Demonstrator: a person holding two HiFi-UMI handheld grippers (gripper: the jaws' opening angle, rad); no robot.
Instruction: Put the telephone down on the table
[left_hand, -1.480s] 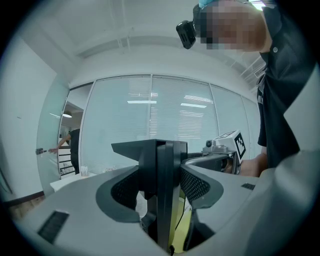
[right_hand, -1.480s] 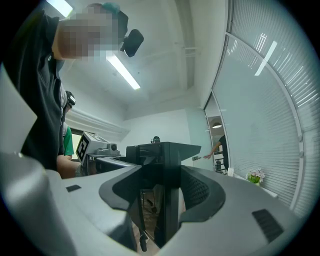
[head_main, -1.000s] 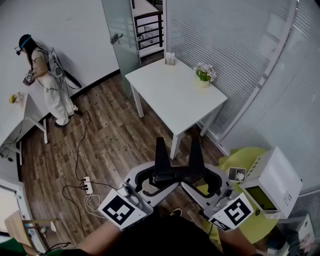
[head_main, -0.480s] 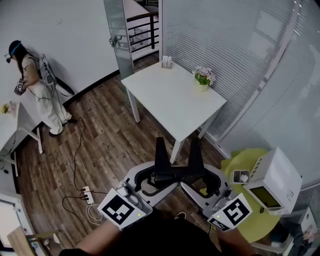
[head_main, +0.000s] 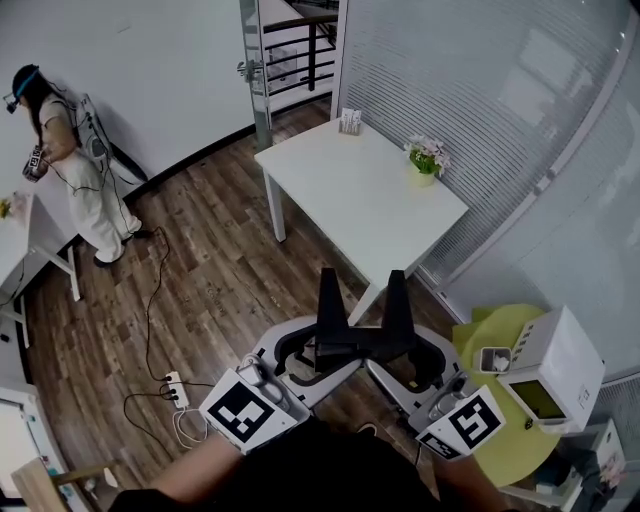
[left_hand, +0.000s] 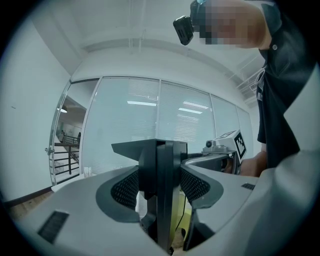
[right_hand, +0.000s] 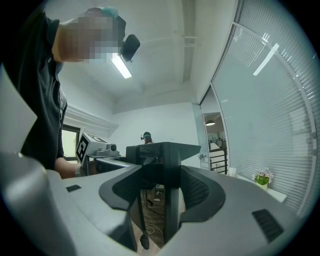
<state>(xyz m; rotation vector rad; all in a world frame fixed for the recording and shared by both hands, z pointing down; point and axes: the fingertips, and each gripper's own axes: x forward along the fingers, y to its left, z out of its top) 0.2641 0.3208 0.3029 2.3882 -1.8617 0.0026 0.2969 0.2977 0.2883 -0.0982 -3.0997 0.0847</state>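
White table (head_main: 360, 195) sits ahead in head view; gripper views show left tongs (left_hand: 161, 172), right tongs (right_hand: 164, 172) clamping telephone (head_main: 357, 340).

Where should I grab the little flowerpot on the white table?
Probably grip the pot, not the flowers, coming in level from across the table. It stands upright near the table's edge, and the blooms cover its top.
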